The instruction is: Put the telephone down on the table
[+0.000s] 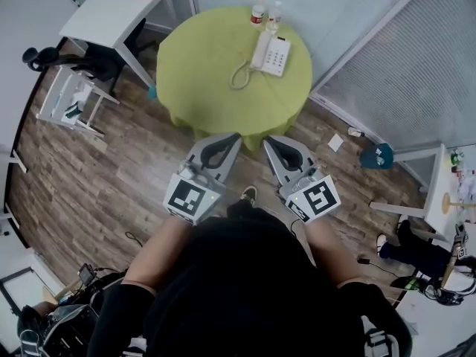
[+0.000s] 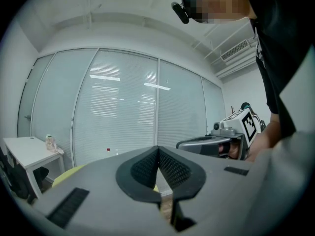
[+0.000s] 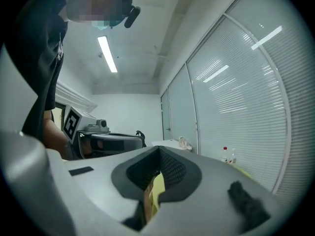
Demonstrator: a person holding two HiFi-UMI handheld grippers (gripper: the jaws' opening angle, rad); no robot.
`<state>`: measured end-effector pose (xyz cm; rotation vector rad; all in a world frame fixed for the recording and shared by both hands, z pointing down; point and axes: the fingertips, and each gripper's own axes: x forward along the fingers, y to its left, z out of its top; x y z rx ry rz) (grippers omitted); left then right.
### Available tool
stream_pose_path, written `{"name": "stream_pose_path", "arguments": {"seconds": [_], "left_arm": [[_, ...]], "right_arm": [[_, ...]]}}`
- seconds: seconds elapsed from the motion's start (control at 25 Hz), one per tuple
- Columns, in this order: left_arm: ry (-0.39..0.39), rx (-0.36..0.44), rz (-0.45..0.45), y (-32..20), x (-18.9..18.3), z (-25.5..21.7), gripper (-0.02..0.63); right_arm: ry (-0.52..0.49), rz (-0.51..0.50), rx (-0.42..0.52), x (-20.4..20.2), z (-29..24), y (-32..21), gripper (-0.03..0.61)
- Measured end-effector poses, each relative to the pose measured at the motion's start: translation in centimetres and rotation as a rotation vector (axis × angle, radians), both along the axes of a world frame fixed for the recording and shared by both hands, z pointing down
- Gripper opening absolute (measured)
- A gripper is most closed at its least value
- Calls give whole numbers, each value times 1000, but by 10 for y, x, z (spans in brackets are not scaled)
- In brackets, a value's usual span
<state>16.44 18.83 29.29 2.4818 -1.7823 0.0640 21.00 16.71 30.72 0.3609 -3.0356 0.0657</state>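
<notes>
A white telephone (image 1: 271, 53) with its coiled cord (image 1: 241, 74) lies on the far half of a round table under a yellow-green cloth (image 1: 216, 88). Both grippers are held side by side near my body, pointing level at the table and well short of it. The left gripper (image 1: 230, 140) has its jaws together with nothing between them; in its own view the tips meet (image 2: 158, 149). The right gripper (image 1: 271, 141) is likewise shut and empty, tips touching (image 3: 158, 149). The telephone does not show in either gripper view.
Two small bottles (image 1: 259, 10) stand at the table's far edge behind the telephone. A white desk (image 1: 111, 13) and a black office chair (image 1: 82, 58) stand at the left. A blinds-covered glass partition (image 1: 401, 65) runs along the right. Wooden floor (image 1: 111, 177) lies between me and the table.
</notes>
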Motion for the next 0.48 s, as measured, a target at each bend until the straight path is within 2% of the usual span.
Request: {"name": "stream_pose_path", "arguments": {"seconds": [0.32,0.48], "left_arm": [[0,29,-37,-40,15,-6,12],[-10,-3,-41,-55,18,-2,12]], "right_arm": [[0,-37,3,16,4,-36,18],[-4,-36,-9,20,5,-55,18]]}}
